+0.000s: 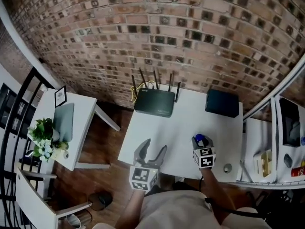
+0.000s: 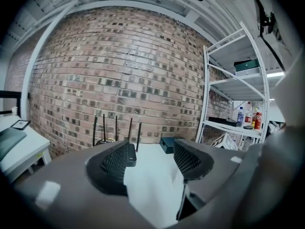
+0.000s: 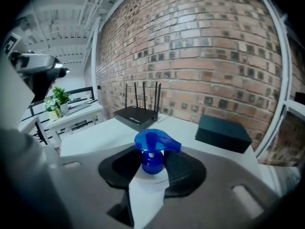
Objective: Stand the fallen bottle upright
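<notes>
Rough, matt red-brick wall (image 1: pixel 157 37). Before it, a smooth, matt white desk (image 1: pixel 162 132). At the desk's far edge sit a black plastic router (image 1: pixel 154 102) with a faint sheen and a matt dark box (image 1: pixel 222 102). The bottle (image 3: pixel 151 162) is white plastic with a glossy blue pump. The left gripper (image 2: pixel 152 159) is matt grey plastic, and its pads (image 2: pixel 116 162) are black and cross-hatched. The floor (image 1: pixel 102 142) is polished brown wood.

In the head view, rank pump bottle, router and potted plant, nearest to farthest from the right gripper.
1. Pump bottle: held in the right gripper itself.
2. Router: back of the table, to the left.
3. Potted plant: side table, far left.
</notes>
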Available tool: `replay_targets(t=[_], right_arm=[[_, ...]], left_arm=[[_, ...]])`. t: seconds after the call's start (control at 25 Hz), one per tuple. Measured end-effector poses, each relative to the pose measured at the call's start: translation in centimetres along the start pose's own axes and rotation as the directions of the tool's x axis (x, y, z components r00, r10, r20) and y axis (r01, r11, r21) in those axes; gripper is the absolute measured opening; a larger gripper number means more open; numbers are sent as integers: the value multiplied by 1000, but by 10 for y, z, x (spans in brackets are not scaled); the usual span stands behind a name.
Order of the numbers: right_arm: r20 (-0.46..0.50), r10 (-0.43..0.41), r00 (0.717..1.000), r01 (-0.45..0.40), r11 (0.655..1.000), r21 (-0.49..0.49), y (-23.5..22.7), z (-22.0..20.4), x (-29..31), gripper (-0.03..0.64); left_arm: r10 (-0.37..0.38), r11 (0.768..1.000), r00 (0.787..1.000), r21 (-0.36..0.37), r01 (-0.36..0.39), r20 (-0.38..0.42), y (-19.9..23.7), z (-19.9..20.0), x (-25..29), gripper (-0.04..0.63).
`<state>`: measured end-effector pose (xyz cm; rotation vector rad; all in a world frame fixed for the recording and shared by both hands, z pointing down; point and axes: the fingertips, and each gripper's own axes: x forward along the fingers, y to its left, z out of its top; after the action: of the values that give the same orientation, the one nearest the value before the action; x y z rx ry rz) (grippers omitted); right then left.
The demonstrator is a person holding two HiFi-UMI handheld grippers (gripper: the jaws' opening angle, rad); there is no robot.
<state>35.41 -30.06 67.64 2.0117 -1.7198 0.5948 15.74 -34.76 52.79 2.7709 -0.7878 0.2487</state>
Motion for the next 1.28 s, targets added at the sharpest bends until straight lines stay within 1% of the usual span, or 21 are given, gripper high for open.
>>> replay_targets(t=[0.16, 0.28, 0.36, 0.44, 0.52, 0.56, 0.6, 0.64, 0.68, 0.8, 0.88, 0.92, 1.04, 1.12, 1.2, 1.28], right_arm=[[47, -133, 990, 128, 987, 94, -20, -11, -12, 132], [71, -236, 969, 225, 965, 136, -24, -13, -17, 132], [72, -297, 952, 283, 946, 160, -23, -13, -18, 132], [67, -342, 937, 325, 926, 192, -24, -14, -19, 132], [67, -372, 926, 348, 908, 232, -27, -17, -21, 136], [64, -380, 923, 353, 901, 253, -30, -21, -22, 157], [59, -382, 922, 352, 894, 277, -33, -24, -23, 224], [55, -379, 924, 346, 888, 303, -35, -28, -24, 304], [52, -375, 926, 339, 883, 326, -35, -31, -28, 314], [56, -384, 922, 338, 865, 371, -32, -37, -48, 316], [79, -394, 916, 332, 853, 403, -27, -37, -67, 316], [98, -398, 912, 328, 853, 407, -25, -34, -78, 316], [172, -395, 902, 314, 876, 367, -16, -18, -115, 316], [229, -387, 893, 291, 886, 360, -5, -6, -140, 316], [297, -392, 871, 282, 893, 350, 2, 13, -166, 316], [367, -389, 845, 289, 909, 300, 13, 33, -192, 316]], left_arm=[[-60, 998, 998, 10, 60, -25, -17, 1, 11, 307], [-96, 995, 995, 26, 97, -25, -27, 2, 17, 307], [-120, 992, 993, 35, 120, -21, -32, 3, 20, 307], [-140, 989, 990, 41, 141, -27, -37, 2, 20, 307], [-157, 986, 987, 46, 158, -33, -41, 0, 18, 307], [-165, 985, 986, 49, 166, -35, -42, 0, 17, 307], [-171, 984, 985, 51, 173, -35, -42, 1, 16, 307], [-178, 982, 983, 53, 179, -34, -42, 1, 14, 307], [-183, 981, 982, 55, 185, -34, -40, 2, 12, 307], [-203, 977, 979, 59, 205, -32, -35, 2, 6, 307], [-222, 973, 975, 59, 224, -25, -33, 2, 4, 307], [-235, 970, 972, 58, 235, -20, -34, 1, 3, 307], [-263, 964, 965, 43, 264, -9, -38, -4, 1, 307], [-266, 962, 964, 60, 265, -4, -42, -7, -3, 306], [-252, 964, 967, 97, 249, 23, -48, 0, -5, 279], [-236, 968, 970, 106, 229, 57, -57, 7, -16, 279]])
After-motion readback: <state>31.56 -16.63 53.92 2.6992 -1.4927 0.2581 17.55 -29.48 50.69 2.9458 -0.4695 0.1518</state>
